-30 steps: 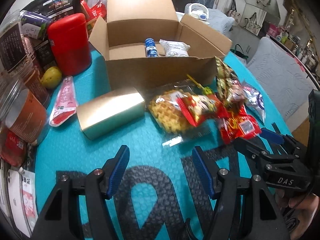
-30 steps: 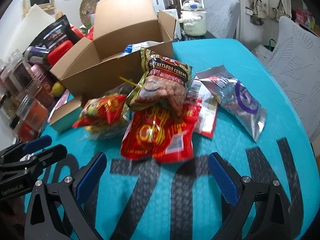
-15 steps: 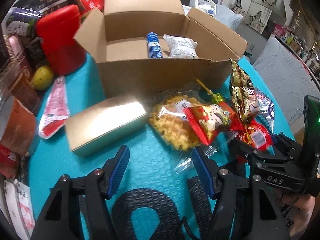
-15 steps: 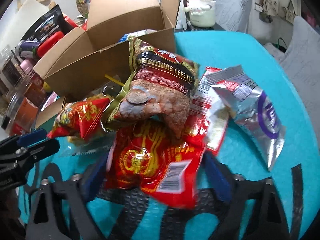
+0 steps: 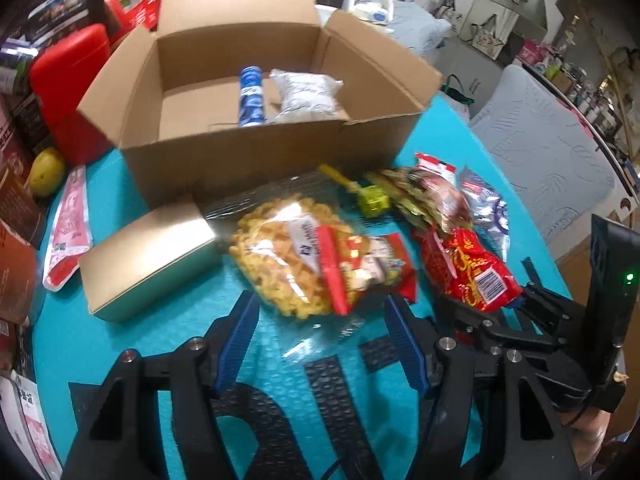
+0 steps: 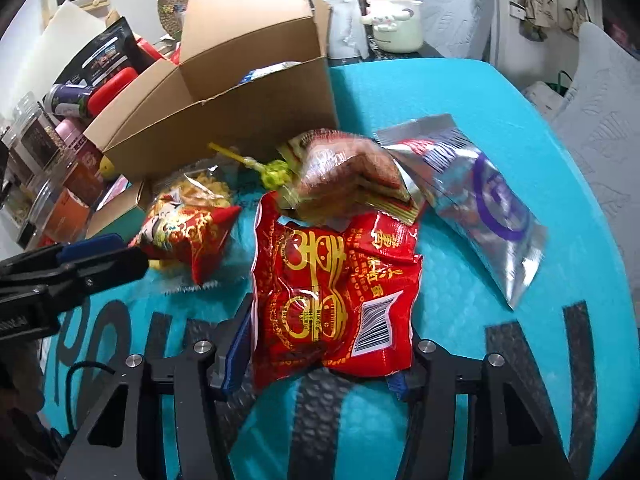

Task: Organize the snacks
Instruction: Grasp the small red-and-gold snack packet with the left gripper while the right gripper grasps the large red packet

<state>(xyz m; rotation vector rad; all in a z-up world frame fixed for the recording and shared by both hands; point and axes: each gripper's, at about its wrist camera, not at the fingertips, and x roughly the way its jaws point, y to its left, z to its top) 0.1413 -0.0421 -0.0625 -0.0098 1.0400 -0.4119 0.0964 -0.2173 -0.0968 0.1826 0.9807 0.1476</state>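
Red snack bag [image 6: 332, 300] sits between the right gripper [image 6: 320, 364] jaws, just closing.

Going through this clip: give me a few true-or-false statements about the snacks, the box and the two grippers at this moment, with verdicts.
1. The right gripper has the red packet between its pads. True; its jaws have just been closing.
2. The cardboard box is empty. False; a blue tube and a white bag lie inside.
3. The left gripper holds the waffle bag. False; its jaws stand open, short of the bag.
4. A gold box lies in front of the cardboard box. True.
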